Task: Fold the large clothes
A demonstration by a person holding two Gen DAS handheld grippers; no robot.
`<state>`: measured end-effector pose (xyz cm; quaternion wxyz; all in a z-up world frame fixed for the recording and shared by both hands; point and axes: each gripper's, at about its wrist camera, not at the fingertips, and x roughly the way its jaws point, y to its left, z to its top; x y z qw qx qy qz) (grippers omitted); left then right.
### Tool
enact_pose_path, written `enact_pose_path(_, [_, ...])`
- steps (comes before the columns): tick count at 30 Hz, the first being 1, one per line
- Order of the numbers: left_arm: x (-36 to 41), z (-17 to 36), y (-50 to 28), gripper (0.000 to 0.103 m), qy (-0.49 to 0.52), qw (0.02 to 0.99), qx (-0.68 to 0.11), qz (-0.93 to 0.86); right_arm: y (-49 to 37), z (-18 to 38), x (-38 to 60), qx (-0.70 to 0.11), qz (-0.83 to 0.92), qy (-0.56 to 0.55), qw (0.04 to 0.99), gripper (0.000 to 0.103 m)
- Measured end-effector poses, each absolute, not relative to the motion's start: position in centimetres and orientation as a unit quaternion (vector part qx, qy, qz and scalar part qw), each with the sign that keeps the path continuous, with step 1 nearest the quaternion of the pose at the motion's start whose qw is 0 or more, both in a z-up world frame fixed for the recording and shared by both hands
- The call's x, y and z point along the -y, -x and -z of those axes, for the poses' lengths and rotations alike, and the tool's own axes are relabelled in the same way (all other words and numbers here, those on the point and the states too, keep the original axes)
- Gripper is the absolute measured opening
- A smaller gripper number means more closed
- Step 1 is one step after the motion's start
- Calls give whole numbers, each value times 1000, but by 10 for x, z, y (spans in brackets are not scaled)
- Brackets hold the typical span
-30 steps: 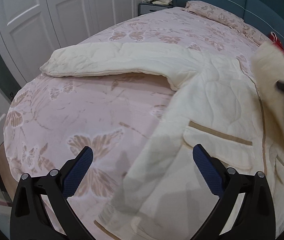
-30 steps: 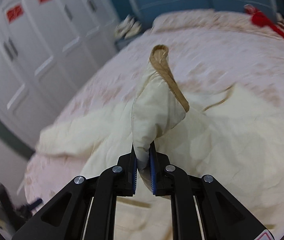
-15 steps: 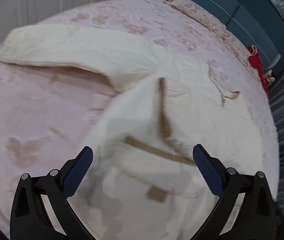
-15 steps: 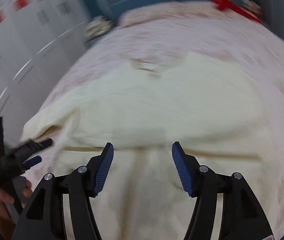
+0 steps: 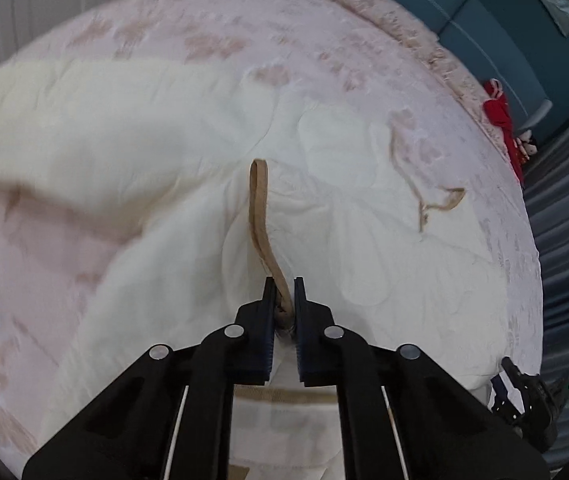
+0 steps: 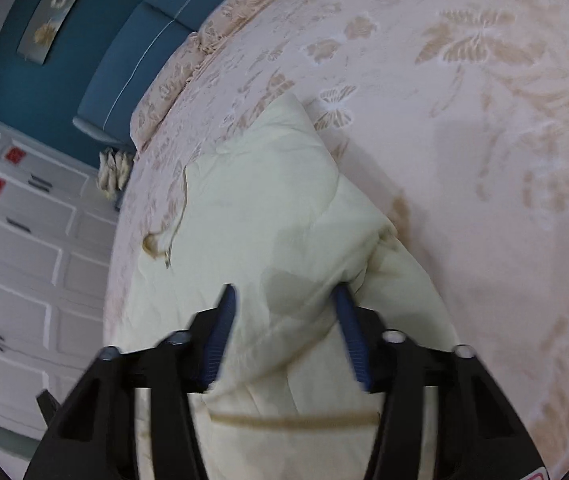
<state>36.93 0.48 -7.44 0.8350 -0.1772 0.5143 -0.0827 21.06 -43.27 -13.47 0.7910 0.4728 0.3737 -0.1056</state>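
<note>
A cream quilted coat (image 5: 132,148) with tan trim lies spread on the pink butterfly bedspread (image 5: 212,28). My left gripper (image 5: 283,286) is shut on the tan-edged cuff (image 5: 258,208) of a sleeve folded over the coat's body. The other sleeve (image 5: 44,120) stretches out to the left. In the right wrist view my right gripper (image 6: 284,304) is open and empty, just above the coat (image 6: 268,208), its jaws wide apart. The tan collar trim (image 6: 164,240) lies at the coat's left edge there.
A teal headboard (image 6: 132,56) and pillows (image 6: 172,80) stand at the bed's far end, with a red item (image 5: 500,108) near them. White wardrobe doors (image 6: 16,260) line one side of the bed. Grey curtains (image 5: 564,248) hang on the other side.
My right gripper let go of the sleeve cuff and opened, then swung over the coat's other side. My left gripper moved in from open and closed on that cuff.
</note>
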Motion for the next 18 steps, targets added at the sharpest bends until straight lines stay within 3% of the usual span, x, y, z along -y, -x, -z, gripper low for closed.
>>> enact_pose_path(1, [-3,61,-373,6,162,849,-496,88,-217,132,434,-374,100,-468,794,9])
enact_pose_path(7, [2,-11,-364,5,107,917,-370,105,-204,42,399,-268,77,-331,901,7])
enact_pose_path(9, [8,4,-365,6,72,920,-375,91,-214,60,398,-299,94,-300,901,6])
enact_pose_path(13, [22,98,-374,6,31,871,-486,66,-227,127,411,-386,136,-317,856,6])
enact_pose_path(18, [23,129,-368,6,19,871,-489,51,-236,145,407,-409,142,-299,850,6])
